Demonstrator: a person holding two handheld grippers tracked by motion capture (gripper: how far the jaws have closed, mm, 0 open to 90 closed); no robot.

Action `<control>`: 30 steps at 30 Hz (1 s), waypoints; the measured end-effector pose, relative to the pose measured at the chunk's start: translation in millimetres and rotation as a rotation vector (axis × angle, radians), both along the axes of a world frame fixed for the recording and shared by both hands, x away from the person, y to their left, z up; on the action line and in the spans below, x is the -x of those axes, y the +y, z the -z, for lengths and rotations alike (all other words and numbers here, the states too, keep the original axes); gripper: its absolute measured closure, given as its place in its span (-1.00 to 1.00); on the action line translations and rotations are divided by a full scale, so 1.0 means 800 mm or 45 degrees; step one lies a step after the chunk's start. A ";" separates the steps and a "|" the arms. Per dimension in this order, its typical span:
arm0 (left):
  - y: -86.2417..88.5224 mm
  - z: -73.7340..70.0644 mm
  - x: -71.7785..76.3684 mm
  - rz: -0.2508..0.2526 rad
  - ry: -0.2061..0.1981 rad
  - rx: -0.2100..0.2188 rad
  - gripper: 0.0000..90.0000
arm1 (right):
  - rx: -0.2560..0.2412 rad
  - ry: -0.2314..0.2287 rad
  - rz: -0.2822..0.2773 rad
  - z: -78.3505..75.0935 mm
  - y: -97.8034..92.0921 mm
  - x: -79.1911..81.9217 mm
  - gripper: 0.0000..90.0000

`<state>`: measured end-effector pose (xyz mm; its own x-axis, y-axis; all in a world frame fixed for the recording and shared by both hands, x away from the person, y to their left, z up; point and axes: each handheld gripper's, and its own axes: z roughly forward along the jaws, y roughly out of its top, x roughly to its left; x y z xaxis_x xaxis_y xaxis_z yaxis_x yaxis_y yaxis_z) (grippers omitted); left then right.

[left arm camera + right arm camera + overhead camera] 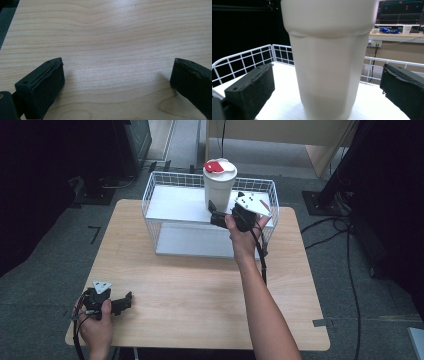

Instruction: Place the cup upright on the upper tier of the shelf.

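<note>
Now right tool [327, 82] astride cup [328, 62]

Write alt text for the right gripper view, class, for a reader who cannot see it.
A tall white cup stands upright on the white top shelf of a wire rack, between the right gripper's two open black fingers, which stand clear of its sides. Behind it are a dark background and a desk with screens.
</note>
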<state>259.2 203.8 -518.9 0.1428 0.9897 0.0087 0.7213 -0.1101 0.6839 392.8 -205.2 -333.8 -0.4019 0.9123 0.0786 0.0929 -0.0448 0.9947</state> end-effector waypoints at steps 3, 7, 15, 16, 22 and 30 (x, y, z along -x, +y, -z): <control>0.000 0.000 0.000 -0.001 -0.001 0.000 -1.00 | 0.014 -0.008 0.002 0.001 -0.003 0.007 -1.00; 0.000 0.000 0.000 -0.001 -0.002 0.000 -1.00 | 0.020 -0.015 0.007 0.007 -0.009 0.016 -1.00; 0.000 0.000 0.000 0.001 -0.002 -0.001 -1.00 | 0.021 -0.016 0.021 0.020 -0.026 0.034 -1.00; 0.000 0.000 0.000 0.001 -0.003 0.000 -1.00 | 0.025 -0.017 0.026 0.021 -0.028 0.035 -1.00; 0.000 0.000 0.000 0.001 -0.002 0.000 -1.00 | 0.021 -0.019 0.027 0.028 -0.040 0.048 -1.00; 0.000 0.000 0.000 0.002 -0.003 0.000 -1.00 | 0.027 -0.025 0.043 0.037 -0.055 0.068 -1.00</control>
<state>259.2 203.6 -519.0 0.1440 0.9895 0.0090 0.7198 -0.1110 0.6853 338.4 -249.3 -363.6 -0.3723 0.9267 0.0513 0.0719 -0.0263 0.9971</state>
